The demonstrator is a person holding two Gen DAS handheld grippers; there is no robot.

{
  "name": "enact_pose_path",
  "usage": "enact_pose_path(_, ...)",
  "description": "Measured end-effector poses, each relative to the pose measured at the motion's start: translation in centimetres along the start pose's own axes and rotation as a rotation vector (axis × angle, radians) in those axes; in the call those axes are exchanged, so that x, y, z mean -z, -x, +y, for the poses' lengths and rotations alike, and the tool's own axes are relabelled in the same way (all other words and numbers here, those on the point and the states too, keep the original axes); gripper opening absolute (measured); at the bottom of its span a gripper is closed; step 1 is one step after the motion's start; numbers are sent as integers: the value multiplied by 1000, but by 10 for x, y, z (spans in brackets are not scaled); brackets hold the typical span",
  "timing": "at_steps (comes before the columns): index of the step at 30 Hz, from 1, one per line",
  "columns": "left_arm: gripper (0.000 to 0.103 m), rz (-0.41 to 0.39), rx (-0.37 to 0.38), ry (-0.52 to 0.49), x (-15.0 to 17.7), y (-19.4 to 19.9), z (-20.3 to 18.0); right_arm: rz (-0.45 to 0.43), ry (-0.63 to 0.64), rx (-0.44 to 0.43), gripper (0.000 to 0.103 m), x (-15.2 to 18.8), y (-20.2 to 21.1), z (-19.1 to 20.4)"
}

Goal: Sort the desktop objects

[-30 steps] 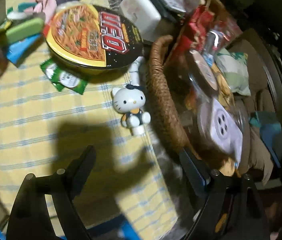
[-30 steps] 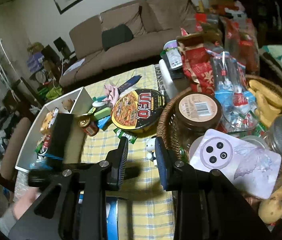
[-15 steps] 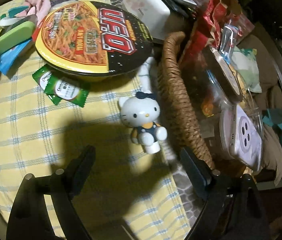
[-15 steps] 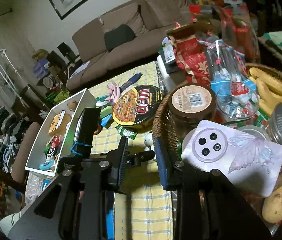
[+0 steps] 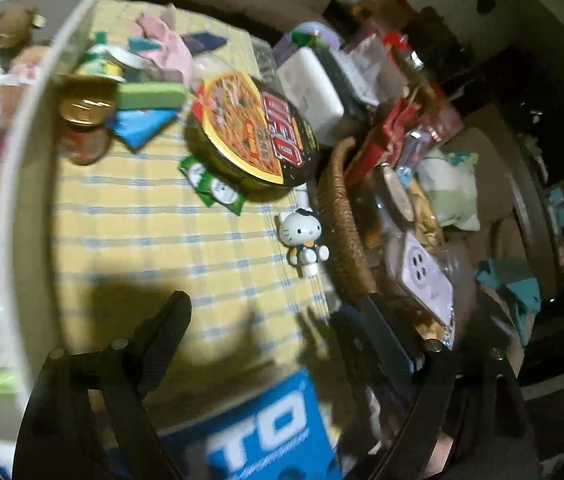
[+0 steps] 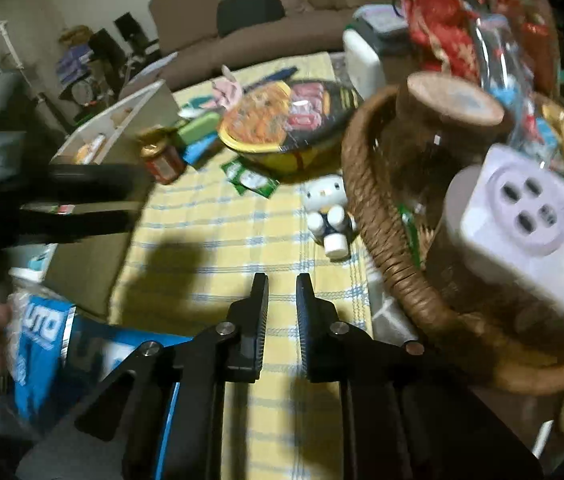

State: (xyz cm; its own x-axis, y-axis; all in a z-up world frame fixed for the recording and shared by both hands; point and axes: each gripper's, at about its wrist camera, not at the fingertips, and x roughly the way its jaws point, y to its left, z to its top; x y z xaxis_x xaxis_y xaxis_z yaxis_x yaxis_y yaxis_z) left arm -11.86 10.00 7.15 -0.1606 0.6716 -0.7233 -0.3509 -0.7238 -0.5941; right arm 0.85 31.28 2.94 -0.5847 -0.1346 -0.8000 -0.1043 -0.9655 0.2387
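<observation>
Both grippers have pulled back; the kitty [image 6: 328,210] lies beside the basket [image 6: 386,248], ahead of the narrow-gapped, empty right gripper [image 6: 282,300], nearer than the released left gripper [image 5: 273,320]

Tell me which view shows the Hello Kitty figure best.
The left wrist view: the Hello Kitty figure is sharp there, face and body visible, beside the wicker basket. The right wrist view shows it closer but motion-blurred, facial features smeared.
</observation>
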Motion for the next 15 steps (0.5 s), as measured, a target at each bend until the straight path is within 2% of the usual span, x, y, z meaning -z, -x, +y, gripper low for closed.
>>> enact_pose_path(3, 90, -33, 9, -9, 10, 21, 14, -1, 34, 73, 13, -3, -17, 3)
enact_pose_path(6, 90, -30, 9, -26, 22, 32, 23, 5, 27, 141, 13, -11, -31, 3)
enact_pose_path(7, 90, -26, 14, -29, 21, 34, 26, 21, 18, 166, 8, -14, -38, 3)
enact_pose_path(8, 90, -22, 27, -32, 20, 34, 27, 33, 13, 197, 7, -16, -43, 4)
enact_pose_path(12, 90, -16, 52, -44, 22, 41, 32, 50, 52, 308, 9, -22, -61, 16)
enact_pose_path(15, 90, -10, 90, -29, 24, 47, 36, 57, 35, 357, 10, -27, -68, 19)
